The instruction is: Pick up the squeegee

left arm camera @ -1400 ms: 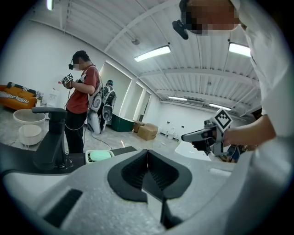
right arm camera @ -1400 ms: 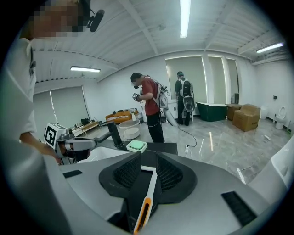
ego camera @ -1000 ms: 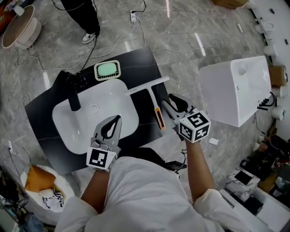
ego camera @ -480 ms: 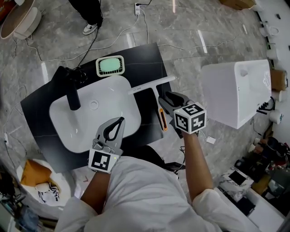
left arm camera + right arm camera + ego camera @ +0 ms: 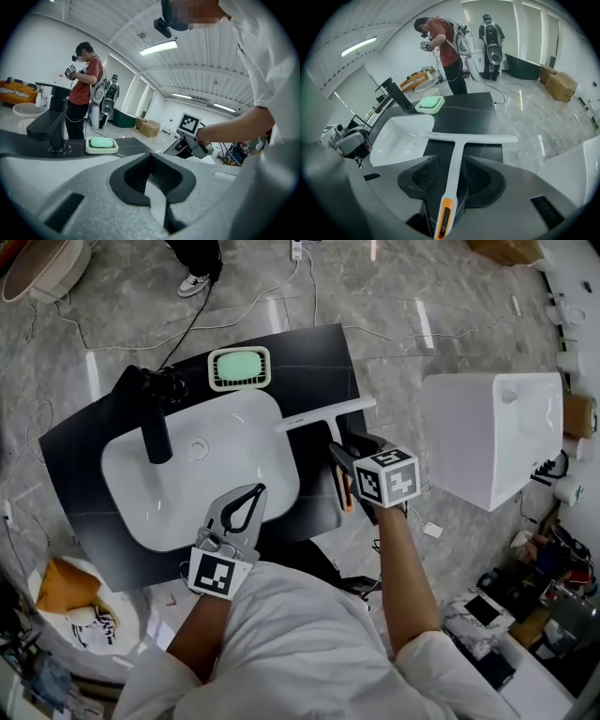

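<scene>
Right gripper (image 5: 452, 164), opening, straddles squeegee (image 5: 468, 139); unclear overhead.

Seen from above, the right tool (image 5: 349, 452) covers much of the squeegee (image 5: 325, 413) handle, so whether they touch cannot be told in that view. A bystander (image 5: 199, 254) at the top edge is cut off to legs and one shoe. A bowl (image 5: 42, 257) is clipped by the top left corner.

Floor (image 5: 450, 287): polished grey marble. Ceiling (image 5: 201, 70): white, ribbed, with fluorescent strip lights (image 5: 158, 47). Walls (image 5: 33, 56): white. Furniture: black counter (image 5: 309, 362), white basin (image 5: 225, 465). Cardboard boxes (image 5: 561, 86) on floor.
</scene>
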### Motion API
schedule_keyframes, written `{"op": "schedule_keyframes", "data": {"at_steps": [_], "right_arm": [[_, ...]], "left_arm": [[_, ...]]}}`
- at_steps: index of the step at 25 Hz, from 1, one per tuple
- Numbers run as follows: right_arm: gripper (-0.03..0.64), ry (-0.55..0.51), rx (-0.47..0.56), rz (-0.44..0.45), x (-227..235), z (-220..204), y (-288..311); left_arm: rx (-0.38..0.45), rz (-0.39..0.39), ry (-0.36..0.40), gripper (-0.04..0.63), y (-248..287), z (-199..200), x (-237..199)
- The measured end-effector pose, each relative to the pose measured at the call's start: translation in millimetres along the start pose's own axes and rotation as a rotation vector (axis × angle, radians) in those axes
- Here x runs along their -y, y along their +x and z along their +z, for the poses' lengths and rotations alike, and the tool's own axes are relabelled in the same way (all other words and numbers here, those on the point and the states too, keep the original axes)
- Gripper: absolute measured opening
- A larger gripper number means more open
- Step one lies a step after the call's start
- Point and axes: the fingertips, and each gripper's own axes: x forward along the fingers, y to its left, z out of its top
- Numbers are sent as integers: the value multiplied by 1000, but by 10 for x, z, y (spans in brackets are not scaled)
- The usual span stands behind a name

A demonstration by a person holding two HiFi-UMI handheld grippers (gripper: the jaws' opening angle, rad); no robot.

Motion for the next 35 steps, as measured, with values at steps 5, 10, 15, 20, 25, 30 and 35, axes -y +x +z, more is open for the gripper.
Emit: {"op": "schedule_keyframes", "data": {"at_steps": [5, 10, 15, 20, 25, 30, 35], "right_arm": [[141, 14, -47, -5, 35, -65, 110], [141, 24, -75, -8, 50, -110, 187], [137, 20, -91, -19, 51, -163, 213], [95, 22, -95, -37, 60, -164, 239], [88, 64, -71, -38, 72, -157, 231], [83, 87, -36, -37, 61, -148, 215], [80, 87, 11, -26, 2, -98, 125]], "left_arm": [[-6, -1, -16, 15, -6, -38, 6], [0, -4, -50, 15, 7, -59, -39], [-4, 2, -60, 16, -45, -113, -77], [1, 7, -60, 17, -86, -138, -105], [6, 13, -75, 16, -121, -166, -113], [14, 18, -65, 16, -174, -177, -77], [30, 22, -50, 15, -238, -122, 0]]}}
